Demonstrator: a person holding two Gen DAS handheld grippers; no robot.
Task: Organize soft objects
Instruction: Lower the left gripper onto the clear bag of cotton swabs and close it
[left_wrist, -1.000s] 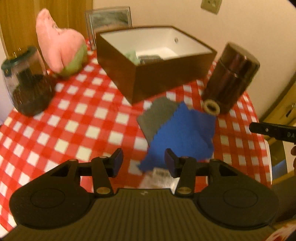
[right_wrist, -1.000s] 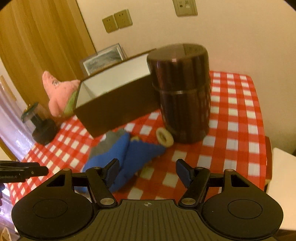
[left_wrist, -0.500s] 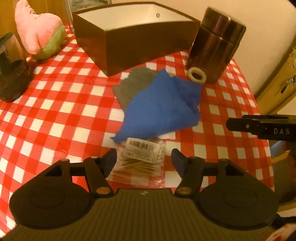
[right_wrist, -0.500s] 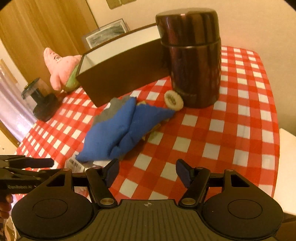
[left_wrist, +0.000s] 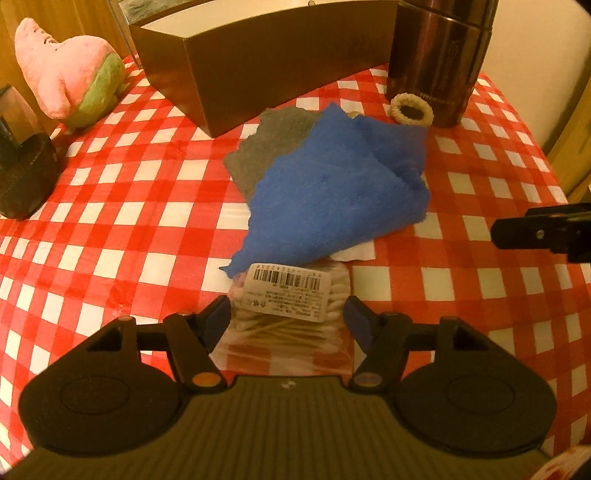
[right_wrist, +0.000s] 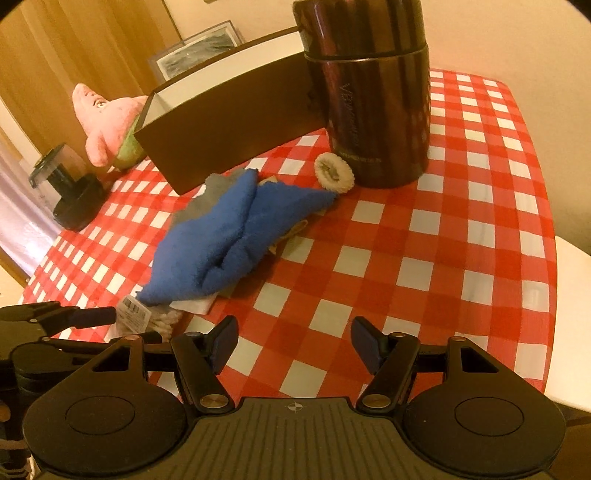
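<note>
We are at the pick-up step: left gripper (left_wrist: 287, 316) hangs over the swab bag (left_wrist: 286, 314), jaws opening, bag between the fingers but pads not pressing on it. Right gripper (right_wrist: 293, 345) sits wide apart, nothing between its fingers, over bare tablecloth (right_wrist: 424, 258).

Soft things lie mid-table: blue cloth (left_wrist: 332, 184) over a grey cloth (left_wrist: 269, 144), its corner lapping the bag; hair tie (left_wrist: 412, 109) touches the flask (left_wrist: 439, 55); plush (left_wrist: 70, 85) left of the box (left_wrist: 258, 74).

Next move, we judge: lower the left fingers astride the bag, close, lift without dragging the blue cloth, carry to the box.

Hard to see: box inside hidden by its walls; the bag's near end is behind the gripper body; white paper (left_wrist: 356, 253) and tan scraps under the blue cloth are mostly covered.
</note>
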